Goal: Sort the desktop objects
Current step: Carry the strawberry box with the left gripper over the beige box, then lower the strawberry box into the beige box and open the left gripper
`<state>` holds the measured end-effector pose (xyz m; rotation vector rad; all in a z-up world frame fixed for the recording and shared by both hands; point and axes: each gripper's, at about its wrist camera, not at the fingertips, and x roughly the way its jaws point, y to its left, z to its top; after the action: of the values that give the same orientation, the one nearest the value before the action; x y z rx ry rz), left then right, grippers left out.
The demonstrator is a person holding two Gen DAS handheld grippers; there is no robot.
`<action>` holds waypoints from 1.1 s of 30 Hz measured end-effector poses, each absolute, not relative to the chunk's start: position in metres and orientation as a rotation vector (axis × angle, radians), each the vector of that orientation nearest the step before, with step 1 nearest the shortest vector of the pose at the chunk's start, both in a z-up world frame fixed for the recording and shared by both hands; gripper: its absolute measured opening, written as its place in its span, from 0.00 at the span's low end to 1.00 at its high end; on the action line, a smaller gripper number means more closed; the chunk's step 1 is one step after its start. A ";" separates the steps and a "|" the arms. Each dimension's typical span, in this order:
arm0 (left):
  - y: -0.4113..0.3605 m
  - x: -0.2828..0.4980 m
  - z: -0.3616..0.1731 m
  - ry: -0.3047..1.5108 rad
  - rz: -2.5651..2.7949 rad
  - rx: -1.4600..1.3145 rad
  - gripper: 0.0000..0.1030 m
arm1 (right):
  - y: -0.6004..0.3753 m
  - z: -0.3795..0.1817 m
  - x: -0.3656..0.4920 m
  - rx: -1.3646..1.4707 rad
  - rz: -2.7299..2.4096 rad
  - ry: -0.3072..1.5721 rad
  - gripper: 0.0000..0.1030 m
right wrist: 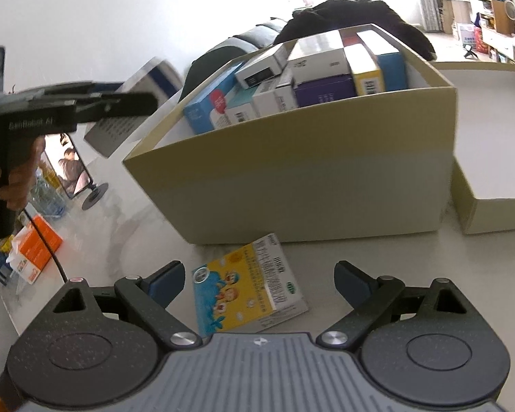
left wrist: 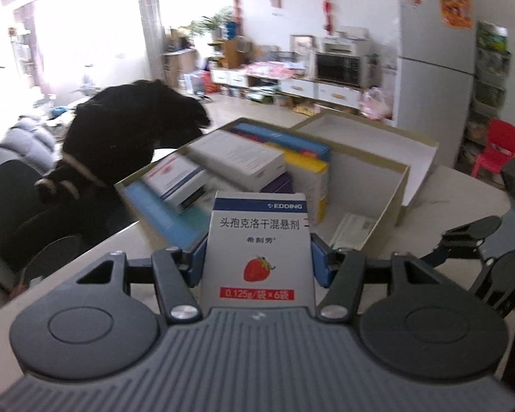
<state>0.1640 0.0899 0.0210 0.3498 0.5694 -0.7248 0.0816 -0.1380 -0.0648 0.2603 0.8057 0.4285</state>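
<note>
My left gripper is shut on a white medicine box with a strawberry picture, held upright above the table in front of the cardboard box. That cardboard box holds several medicine boxes. In the right wrist view my right gripper is open just above a yellow and blue medicine box that lies flat on the table beside the cardboard box. The left gripper with its held box shows at the upper left there.
The box lid lies behind the cardboard box; it also shows in the right wrist view. A black coat hangs beyond the table's left edge. An orange packet, a water bottle and a small stand sit at the left.
</note>
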 end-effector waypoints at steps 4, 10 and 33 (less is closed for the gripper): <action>0.068 0.186 0.021 0.638 -0.775 0.370 0.55 | -0.148 -0.067 0.083 0.292 0.417 0.800 0.92; 0.045 0.211 0.011 0.713 -0.849 0.414 0.55 | -0.158 -0.069 0.085 0.327 0.408 0.798 0.92; -0.016 0.275 -0.049 1.047 -1.048 0.531 0.55 | -0.171 -0.073 0.100 0.382 0.425 0.795 0.93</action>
<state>0.2745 -0.0158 -0.0487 0.5308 1.0470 -1.0478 0.0999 -0.1713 -0.0726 0.3823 0.7948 0.4248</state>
